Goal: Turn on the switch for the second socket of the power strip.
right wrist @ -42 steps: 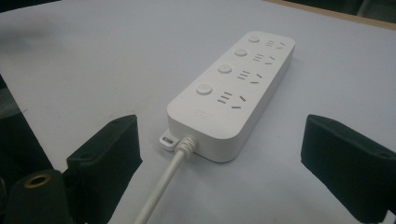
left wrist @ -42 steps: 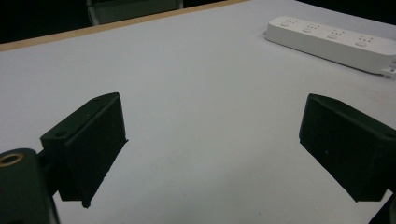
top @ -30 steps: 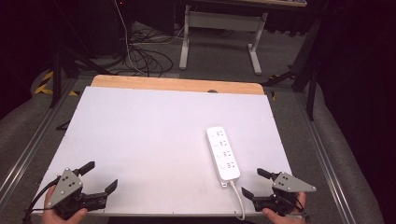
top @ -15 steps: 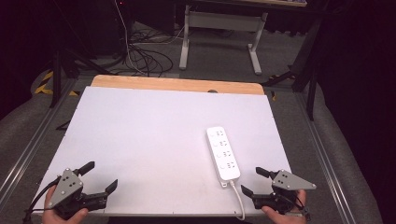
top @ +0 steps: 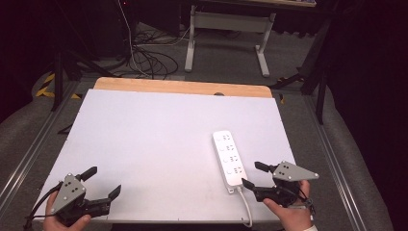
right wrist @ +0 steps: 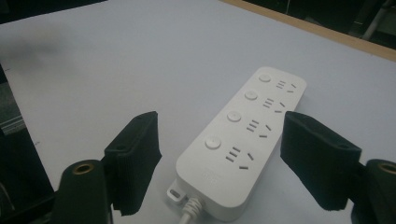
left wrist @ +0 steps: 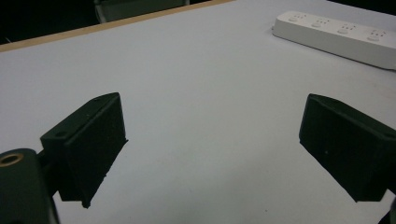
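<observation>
A white power strip (top: 229, 159) with several sockets and round buttons lies on the white tabletop (top: 159, 139), right of centre, with its cable (top: 246, 209) running off the front edge. My right gripper (top: 251, 174) is open at the strip's near, cable end. In the right gripper view the strip (right wrist: 243, 140) lies between and just beyond the spread jaws of that gripper (right wrist: 219, 126). My left gripper (top: 102, 181) is open at the front left corner, over bare tabletop. In the left gripper view the left gripper (left wrist: 212, 121) is empty, with the strip (left wrist: 336, 37) far off at upper right.
A wooden strip (top: 183, 87) borders the table's far edge. Metal rails (top: 29, 154) run along both sides. Beyond the table are floor cables (top: 144, 57) and a grey desk frame (top: 226, 29).
My right gripper has moved forward and a little left, closer to the cable end of the power strip. The left gripper and the strip have stayed put.
</observation>
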Tool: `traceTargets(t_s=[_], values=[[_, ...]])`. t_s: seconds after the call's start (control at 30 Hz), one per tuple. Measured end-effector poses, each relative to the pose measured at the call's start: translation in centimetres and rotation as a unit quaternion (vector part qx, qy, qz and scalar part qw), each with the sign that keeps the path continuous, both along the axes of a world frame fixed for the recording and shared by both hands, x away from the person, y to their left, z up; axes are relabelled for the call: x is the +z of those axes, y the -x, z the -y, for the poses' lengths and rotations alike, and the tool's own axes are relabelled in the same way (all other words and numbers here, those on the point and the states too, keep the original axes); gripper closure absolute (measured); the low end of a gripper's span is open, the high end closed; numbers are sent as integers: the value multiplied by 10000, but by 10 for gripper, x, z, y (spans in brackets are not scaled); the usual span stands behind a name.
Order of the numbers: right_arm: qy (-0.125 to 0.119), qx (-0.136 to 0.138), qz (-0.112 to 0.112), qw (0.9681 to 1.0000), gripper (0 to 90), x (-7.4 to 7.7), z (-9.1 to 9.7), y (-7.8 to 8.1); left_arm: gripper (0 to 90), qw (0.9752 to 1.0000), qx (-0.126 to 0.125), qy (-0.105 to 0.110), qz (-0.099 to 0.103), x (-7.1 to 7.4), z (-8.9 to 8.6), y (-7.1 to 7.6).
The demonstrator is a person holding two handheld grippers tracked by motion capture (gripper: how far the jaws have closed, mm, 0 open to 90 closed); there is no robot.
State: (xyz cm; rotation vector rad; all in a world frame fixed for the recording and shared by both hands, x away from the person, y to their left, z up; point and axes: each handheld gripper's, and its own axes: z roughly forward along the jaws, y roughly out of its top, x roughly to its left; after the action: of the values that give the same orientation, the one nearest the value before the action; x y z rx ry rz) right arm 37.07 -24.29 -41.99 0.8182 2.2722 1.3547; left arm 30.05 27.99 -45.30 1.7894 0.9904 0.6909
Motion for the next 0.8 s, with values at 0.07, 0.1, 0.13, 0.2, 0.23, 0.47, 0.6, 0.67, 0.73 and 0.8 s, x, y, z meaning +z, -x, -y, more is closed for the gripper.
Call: traceTargets(t_s=[0.07,0.1,0.13,0.2,0.23,0.47,0.6,0.67,0.73,0.8], values=[[32,18,7,10000,288,3,-3,-3,78,10000,3,0,2,0,0,0],[25,27,-2,10000,288,4,-5,-4,78,10000,3,3,1,0,0,0],[40,27,-10,10000,288,6,-6,-6,78,10000,-1,4,1,0,0,0],[49,40,-13,10000,288,8,-9,-9,78,10000,-1,-5,-2,0,0,0],[55,46,-23,10000,288,9,-10,-11,78,10000,-4,-16,-7,0,0,0],[85,53,-37,9999,295,16,-16,-23,78,10000,9,-52,9,0,0,0],[95,67,-80,9999,295,18,-19,-27,78,10000,0,-29,-12,0,0,0],[102,80,-106,9999,295,19,-21,-30,78,10000,3,-38,-2,0,0,0],[130,68,-130,9998,297,20,-22,-34,78,10000,7,-29,-10,0,0,0],[128,66,-138,9998,299,20,-24,-38,78,10000,5,-29,-11,0,0,0]])
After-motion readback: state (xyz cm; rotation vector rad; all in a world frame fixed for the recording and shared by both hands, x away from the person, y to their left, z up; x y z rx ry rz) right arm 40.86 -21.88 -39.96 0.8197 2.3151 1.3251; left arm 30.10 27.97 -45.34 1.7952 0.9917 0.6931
